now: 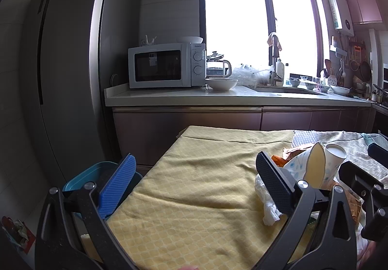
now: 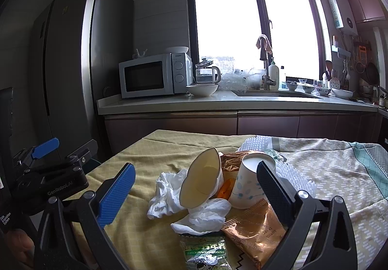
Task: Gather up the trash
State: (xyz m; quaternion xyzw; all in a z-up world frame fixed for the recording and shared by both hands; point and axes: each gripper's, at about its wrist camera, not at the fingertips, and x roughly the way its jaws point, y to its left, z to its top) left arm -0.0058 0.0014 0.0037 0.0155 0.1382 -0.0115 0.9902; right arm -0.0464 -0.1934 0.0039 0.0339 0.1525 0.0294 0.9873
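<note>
A pile of trash lies on the yellow cloth (image 2: 145,163): a squashed paper cup (image 2: 203,177), an upright patterned paper cup (image 2: 249,185), crumpled white tissues (image 2: 167,192), a brown snack wrapper (image 2: 254,233) and a green snack packet (image 2: 206,255). My right gripper (image 2: 196,180) is open, its jaws standing on either side of the pile, holding nothing. My left gripper (image 1: 196,170) is open and empty over bare yellow cloth (image 1: 194,185), left of the pile. The squashed cup (image 1: 312,165) and tissue (image 1: 266,202) show at its right finger.
A teal bin (image 1: 97,173) stands at the table's left edge, behind my left finger. Behind the table a counter (image 2: 218,102) carries a microwave (image 2: 155,76), bowls, a kettle and a sink. A tall fridge (image 2: 72,63) stands left. A patterned cloth (image 2: 339,173) covers the table's right part.
</note>
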